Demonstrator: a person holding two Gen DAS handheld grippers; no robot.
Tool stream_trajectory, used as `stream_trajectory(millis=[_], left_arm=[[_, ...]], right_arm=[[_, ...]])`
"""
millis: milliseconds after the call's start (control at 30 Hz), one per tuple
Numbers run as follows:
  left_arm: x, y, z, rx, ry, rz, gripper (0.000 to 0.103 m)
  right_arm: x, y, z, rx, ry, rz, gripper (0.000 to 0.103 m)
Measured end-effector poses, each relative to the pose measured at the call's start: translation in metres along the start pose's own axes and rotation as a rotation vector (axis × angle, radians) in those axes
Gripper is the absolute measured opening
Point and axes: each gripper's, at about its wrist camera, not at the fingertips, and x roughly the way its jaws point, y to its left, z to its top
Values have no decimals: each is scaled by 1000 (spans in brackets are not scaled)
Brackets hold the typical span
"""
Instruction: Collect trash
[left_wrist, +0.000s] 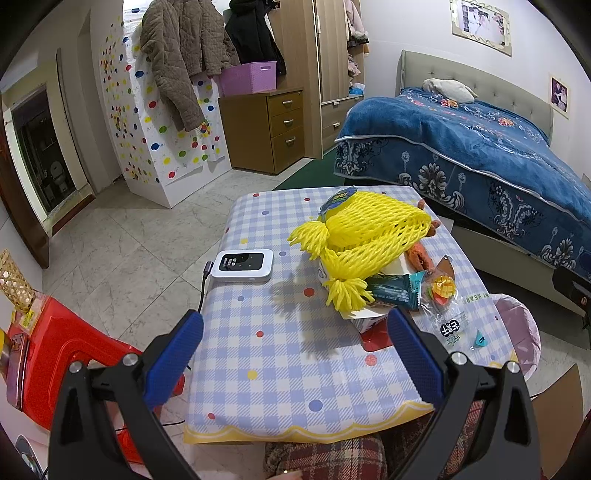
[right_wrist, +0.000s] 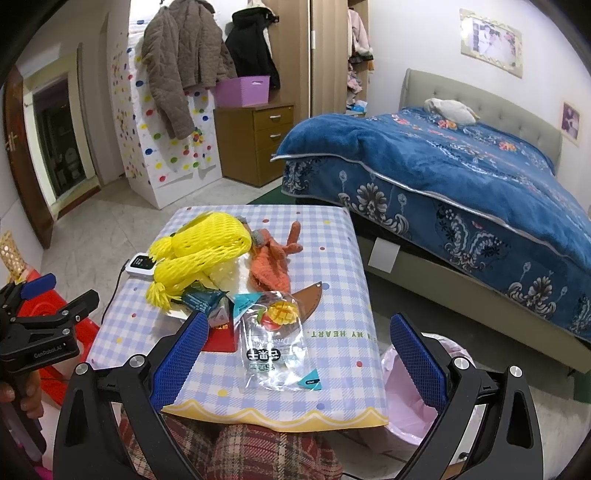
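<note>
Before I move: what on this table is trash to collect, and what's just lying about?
Trash:
yellow foam net
clear snack bag
teal wrapper
goes in the pink-lined bin

Lying about:
white device with its cable
orange knitted toy
brown leather piece

Both grippers open, empty.

Your right claw (right_wrist: 297, 345) hangs wide open over the near edge of the desk (right_wrist: 332, 258), empty. Between its fingers lies a clear snack bag (right_wrist: 277, 350). At eleven o'clock sits yellow foam netting (right_wrist: 201, 247). At three o'clock, beside the desk, stands a pink-lined bin (right_wrist: 402, 373).
</note>
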Motion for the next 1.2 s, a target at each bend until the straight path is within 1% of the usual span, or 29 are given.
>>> stream_trajectory(millis=[1200], left_arm=[[-5, -3, 3, 12, -8, 3, 97]], right_arm=[[-2, 2, 2, 1, 1, 0, 98]])
